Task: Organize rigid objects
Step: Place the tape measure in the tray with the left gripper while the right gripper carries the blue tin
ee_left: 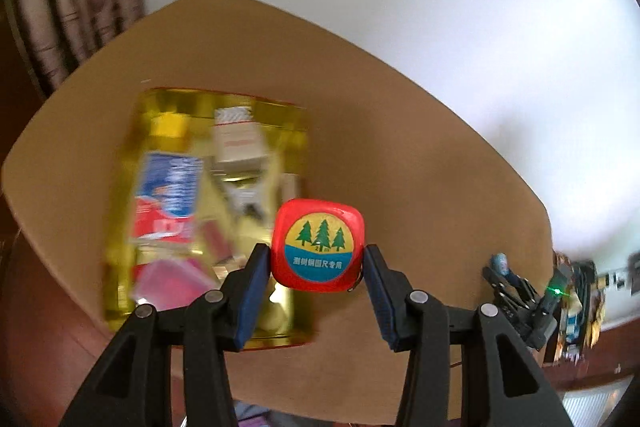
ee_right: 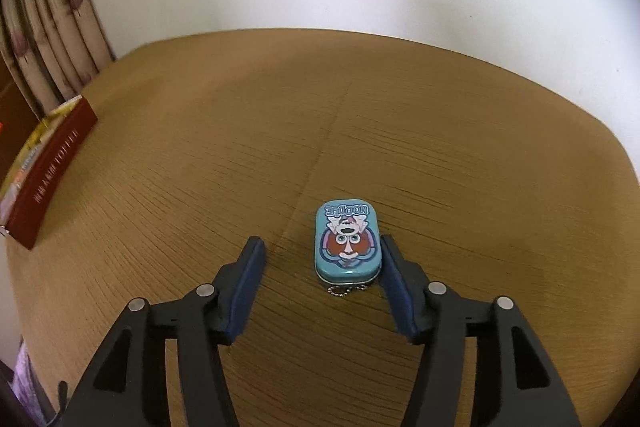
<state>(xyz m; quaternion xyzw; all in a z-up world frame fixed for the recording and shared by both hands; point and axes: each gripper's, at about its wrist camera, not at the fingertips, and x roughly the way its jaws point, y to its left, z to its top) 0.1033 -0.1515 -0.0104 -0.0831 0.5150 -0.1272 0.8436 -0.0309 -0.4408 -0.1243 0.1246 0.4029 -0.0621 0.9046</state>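
Note:
My left gripper [ee_left: 317, 255] is shut on a red tape measure [ee_left: 318, 245] with a pine-tree label and holds it above the table, next to the right side of a gold tin box [ee_left: 168, 135] that holds several small packets. My right gripper [ee_right: 322, 247] is open low over the table. A small teal tin [ee_right: 347, 241] with a cartoon face and a ball chain lies flat between its fingers, close to the right finger [ee_right: 394, 279]. The right gripper and the teal tin also show small at the right of the left wrist view [ee_left: 506, 277].
The round wooden table [ee_right: 440, 131] stands by a white wall. The gold box shows as a dark red wall at the table's left edge in the right wrist view [ee_right: 52, 171]. A curtain [ee_right: 48, 27] hangs at the far left.

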